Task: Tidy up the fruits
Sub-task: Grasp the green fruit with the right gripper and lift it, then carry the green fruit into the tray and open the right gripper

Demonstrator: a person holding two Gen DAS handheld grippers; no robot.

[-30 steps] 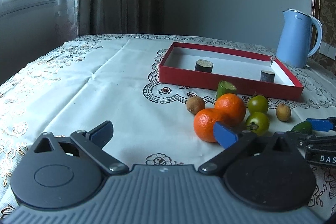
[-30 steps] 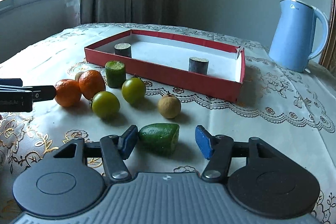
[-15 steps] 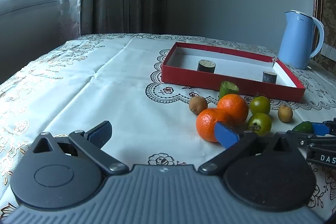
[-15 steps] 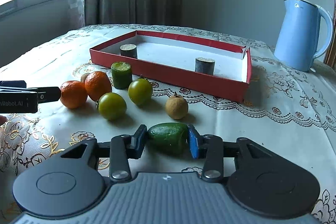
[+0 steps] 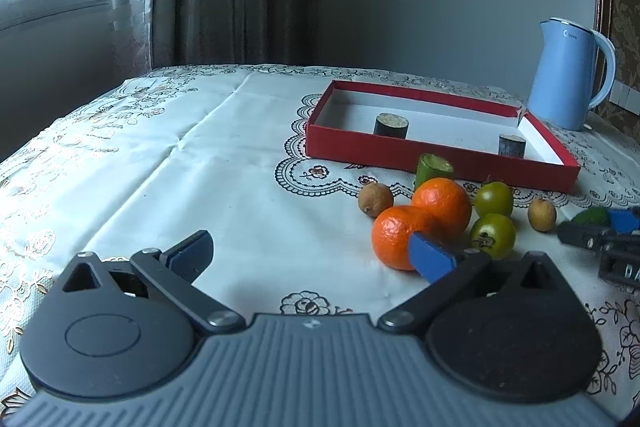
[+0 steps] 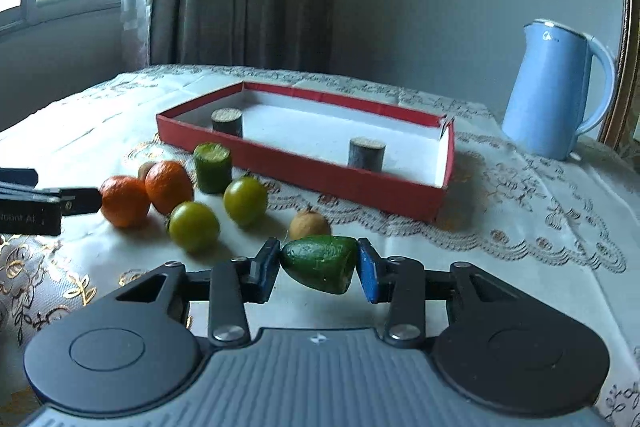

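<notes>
My right gripper is shut on a green avocado piece and holds it just above the tablecloth. Beyond it lie two oranges, two green tomatoes, a brown longan and an upright green cylinder piece. The red tray behind them holds two dark cylinder pieces. My left gripper is open and empty, its right finger just in front of the near orange. A second longan lies left of the oranges.
A light blue kettle stands at the back right, behind the tray. The lace tablecloth covers the whole table. Curtains and a window are at the back left. The right gripper shows at the right edge of the left wrist view.
My right gripper closed on the avocado piece and lifted it slightly off the cloth. My left gripper stayed open and shifted a little to the left.
</notes>
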